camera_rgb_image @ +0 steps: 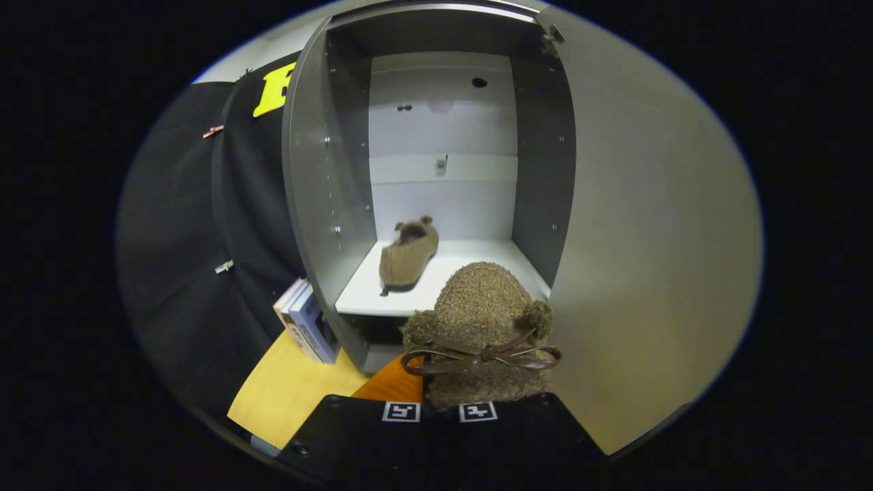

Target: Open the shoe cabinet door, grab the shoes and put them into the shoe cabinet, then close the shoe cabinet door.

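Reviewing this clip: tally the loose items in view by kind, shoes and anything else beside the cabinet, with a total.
Brown fuzzy slippers: 2, one on the cabinet shelf, one with a bow held between the fingers of the gripper, just in front of the shoe cabinet.
Boxes leaning beside the cabinet: 2.
Total: 4.

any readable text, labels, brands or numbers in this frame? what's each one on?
Nothing can be read here.
Boxes leaning beside the cabinet: printing on their sides, too small and blurred.
Two square coded markers on the gripper: patterns, no words.
Slipper held in the jaws and slipper on the shelf: no label visible.
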`<state>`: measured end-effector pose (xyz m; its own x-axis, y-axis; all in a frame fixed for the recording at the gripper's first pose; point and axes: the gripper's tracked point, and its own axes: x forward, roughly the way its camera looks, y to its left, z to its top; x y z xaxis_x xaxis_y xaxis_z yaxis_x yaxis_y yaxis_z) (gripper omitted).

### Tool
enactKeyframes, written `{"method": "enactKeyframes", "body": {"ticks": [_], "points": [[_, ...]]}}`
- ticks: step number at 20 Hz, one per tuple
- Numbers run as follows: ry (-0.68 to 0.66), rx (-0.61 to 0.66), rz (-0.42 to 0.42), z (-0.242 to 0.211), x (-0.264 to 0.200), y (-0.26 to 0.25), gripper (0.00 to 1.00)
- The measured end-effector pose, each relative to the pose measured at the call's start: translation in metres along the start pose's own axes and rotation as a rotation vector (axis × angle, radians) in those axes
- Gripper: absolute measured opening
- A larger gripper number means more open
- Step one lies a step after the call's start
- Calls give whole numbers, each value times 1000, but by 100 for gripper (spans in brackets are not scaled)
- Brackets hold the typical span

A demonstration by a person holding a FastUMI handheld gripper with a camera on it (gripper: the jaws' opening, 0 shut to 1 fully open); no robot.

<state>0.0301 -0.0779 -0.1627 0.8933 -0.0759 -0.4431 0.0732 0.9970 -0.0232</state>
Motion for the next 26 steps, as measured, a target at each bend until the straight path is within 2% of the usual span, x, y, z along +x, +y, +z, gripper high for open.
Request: {"method": "enactKeyframes", "body": {"ticks": [7,14,19,26], "points": [[-39,1,-24,65,43,3,6],[0,27,-60,102,132,-14,6],[70,38,-61,102,218,-27,6],[144,67,-75,85,303,-39,6]]}}
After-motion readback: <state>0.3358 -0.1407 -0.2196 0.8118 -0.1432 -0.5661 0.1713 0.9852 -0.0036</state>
